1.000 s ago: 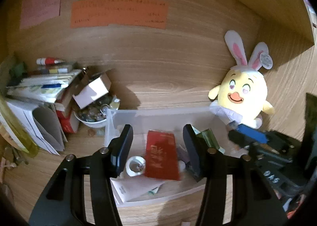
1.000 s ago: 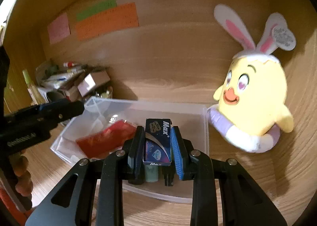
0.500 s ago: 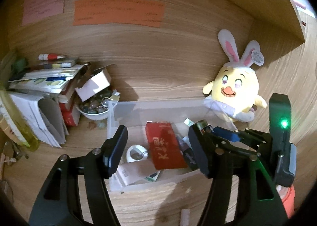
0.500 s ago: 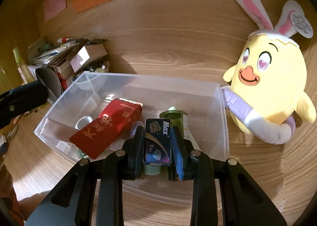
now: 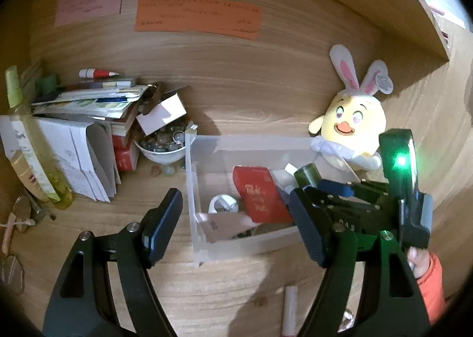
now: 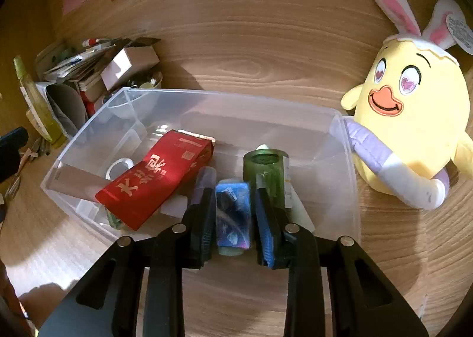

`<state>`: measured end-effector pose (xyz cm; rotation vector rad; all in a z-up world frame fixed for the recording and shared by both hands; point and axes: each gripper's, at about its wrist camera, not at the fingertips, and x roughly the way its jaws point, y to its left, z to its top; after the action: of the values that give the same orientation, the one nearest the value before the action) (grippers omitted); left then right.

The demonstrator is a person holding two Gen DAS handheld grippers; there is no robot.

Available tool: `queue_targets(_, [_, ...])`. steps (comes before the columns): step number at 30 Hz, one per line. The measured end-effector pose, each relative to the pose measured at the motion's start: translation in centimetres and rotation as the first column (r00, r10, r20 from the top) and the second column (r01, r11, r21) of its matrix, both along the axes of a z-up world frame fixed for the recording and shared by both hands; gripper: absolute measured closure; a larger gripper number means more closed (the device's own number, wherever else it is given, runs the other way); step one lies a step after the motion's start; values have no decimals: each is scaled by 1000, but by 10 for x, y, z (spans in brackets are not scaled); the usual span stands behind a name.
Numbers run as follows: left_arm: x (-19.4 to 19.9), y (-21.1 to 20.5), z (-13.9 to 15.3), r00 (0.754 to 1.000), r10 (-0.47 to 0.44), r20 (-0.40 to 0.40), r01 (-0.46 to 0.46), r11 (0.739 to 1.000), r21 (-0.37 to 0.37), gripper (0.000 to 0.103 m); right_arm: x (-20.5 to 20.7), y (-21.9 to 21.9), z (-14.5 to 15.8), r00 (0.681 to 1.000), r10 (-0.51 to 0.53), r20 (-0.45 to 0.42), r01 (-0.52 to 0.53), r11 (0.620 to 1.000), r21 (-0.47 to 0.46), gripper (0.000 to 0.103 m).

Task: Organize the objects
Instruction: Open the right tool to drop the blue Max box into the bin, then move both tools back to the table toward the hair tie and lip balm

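Two obstacles by bin [image 6: 88,130]: plush chick [image 6: 414,118] right, paper pile [image 5: 82,118] left.

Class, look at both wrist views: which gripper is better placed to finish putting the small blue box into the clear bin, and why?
Right. The right gripper has been opening around the small blue box over the clear bin; the left gripper is empty, also opening.

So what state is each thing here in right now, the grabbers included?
Left gripper: fingers wide apart, just been opening, nothing between them.
Right gripper: fingers just been opening, small blue box between them with narrow gaps showing.
Clear bin: open-topped, partly filled.
Red packet: lying slanted in the bin.
Green bottle: lying on its side in the bin.
Tape roll: flat on the bin floor.
Plush chick: upright, touching the bin's corner.
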<state>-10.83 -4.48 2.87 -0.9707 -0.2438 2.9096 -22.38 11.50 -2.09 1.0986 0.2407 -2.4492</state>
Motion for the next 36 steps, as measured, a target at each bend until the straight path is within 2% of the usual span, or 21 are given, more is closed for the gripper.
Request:
queue_targets(3, [7,1,-2,1000,0,-3,0,1000,-14,28,2,-1,2,1000,-2,-12,2,1000,9,57])
queue_targets(7, [15,0,-2,1000,6,-3,-6,1000,-18,26,8,-1,10,999,-1,-45,2,1000,20,54])
queue_targets(11, [22,-3,-4,1000,6,2,-6,1000,-16,25,18,0,20,997,8,-79,-5,1000,28,39])
queue_targets(15, [25,-6,-9,1000,11,20,-11,1000,-16,25,34,2,30,992,18,-129,-14,999,35,32])
queue_targets(20, [28,-10,-17,999,32,38,-31,999,-30,25,56,5,39,985,34,-168,-29,999,34,29])
queue_targets(28, [35,-12,-31,997,25,77,-22,999,-34,25,88,23,42,982,55,-180,-58,998,-13,29])
queue_targets(36, [42,-9,-47,992,10,126,-6,999,-33,25,113,41,28,987,57,-147,-63,997,-34,29])
